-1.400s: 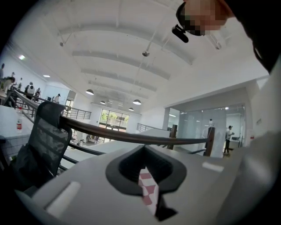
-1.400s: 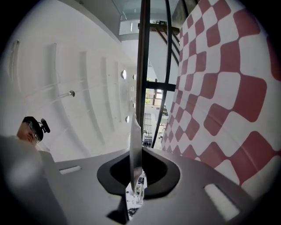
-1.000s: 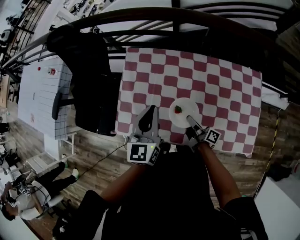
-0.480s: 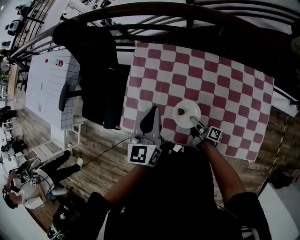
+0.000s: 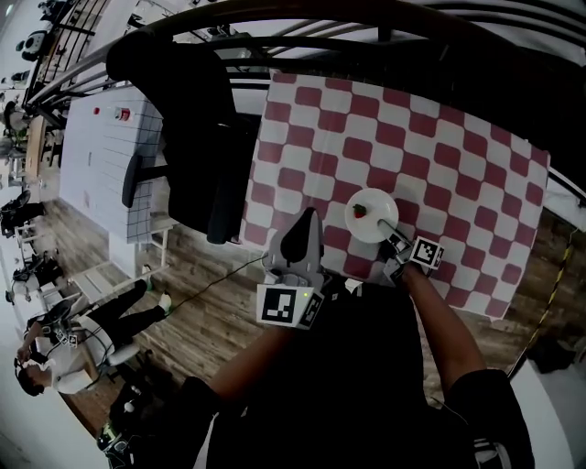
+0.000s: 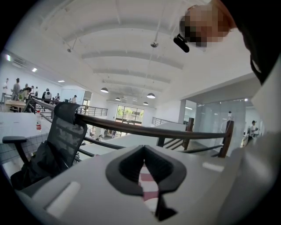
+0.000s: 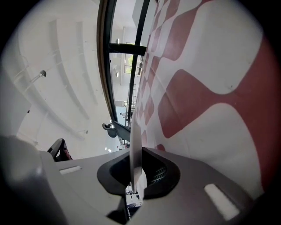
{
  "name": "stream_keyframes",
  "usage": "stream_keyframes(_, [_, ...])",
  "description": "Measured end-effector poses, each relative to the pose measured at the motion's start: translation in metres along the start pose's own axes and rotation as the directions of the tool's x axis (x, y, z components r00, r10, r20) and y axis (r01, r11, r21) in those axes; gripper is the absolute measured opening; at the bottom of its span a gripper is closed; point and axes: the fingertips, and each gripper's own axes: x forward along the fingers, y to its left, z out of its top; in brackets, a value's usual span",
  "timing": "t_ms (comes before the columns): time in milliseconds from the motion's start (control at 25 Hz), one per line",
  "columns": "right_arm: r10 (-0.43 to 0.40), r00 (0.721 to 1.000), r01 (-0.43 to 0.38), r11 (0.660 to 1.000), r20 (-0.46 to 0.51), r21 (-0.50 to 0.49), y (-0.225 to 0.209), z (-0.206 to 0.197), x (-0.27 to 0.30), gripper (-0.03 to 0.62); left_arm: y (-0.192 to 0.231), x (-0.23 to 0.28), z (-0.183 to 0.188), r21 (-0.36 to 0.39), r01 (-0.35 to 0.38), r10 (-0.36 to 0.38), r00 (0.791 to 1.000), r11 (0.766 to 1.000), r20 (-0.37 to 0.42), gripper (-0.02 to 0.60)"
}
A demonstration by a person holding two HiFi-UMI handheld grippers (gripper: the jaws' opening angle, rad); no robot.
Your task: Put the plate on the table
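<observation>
A white plate (image 5: 373,218) with a small red strawberry (image 5: 360,211) on it lies level near the front edge of the table (image 5: 458,137), which wears a red-and-white checked cloth. My right gripper (image 5: 394,235) is shut on the plate's near rim. In the right gripper view the plate (image 7: 133,154) runs edge-on between the jaws, close beside the cloth (image 7: 210,114); whether it touches, I cannot tell. My left gripper (image 5: 301,231) is shut and holds nothing, over the table's front edge to the left of the plate. Its closed jaws (image 6: 147,176) show only a sliver of cloth.
A black office chair (image 5: 188,128) with dark cloth draped on it stands against the table's left side. A white cabinet (image 5: 101,174) is farther left. A dark curved rail (image 5: 320,23) runs behind the table. People (image 5: 64,357) stand on the wooden floor at lower left.
The head view has shifted a little, so the table sits farther right in the picture. The right gripper keeps its hold on the plate, and the left gripper stays shut.
</observation>
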Motion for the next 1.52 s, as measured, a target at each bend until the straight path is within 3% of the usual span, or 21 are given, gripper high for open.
stream_keyframes(440, [-0.053,0.998,0.052,0.997,0.014,0.062,-0.011,0.004,-0.002,0.018,0.000,0.006,-0.001,-0.005,-0.037,0.037,0.999,0.999,-0.003,0.009])
stream_keyframes(920, [-0.188,0.981,0.178,0.971,0.054,0.159,-0.024,-0.001,-0.003,0.026,-0.003,0.011,-0.006,-0.004,-0.023,0.023,1.000,1.000,-0.015,0.009])
stream_keyframes(1080, [-0.259,0.965,0.253,0.960,0.041,0.122,-0.025,-0.005,-0.003,0.035,-0.001,0.005,-0.008,-0.017,-0.023,0.023,1.000,1.000,-0.019,0.009])
stream_keyframes(1320, [-0.353,0.935,0.353,0.936,-0.017,0.009,-0.018,-0.008,0.001,0.170,0.008,-0.008,-0.006,-0.012,-0.034,0.034,0.999,0.999,-0.008,0.009])
stream_keyframes(1520, [-0.447,0.893,0.442,0.892,-0.050,-0.092,-0.014,-0.011,-0.003,0.263,0.004,-0.016,-0.007,0.023,-0.012,0.012,1.000,1.000,0.002,0.009])
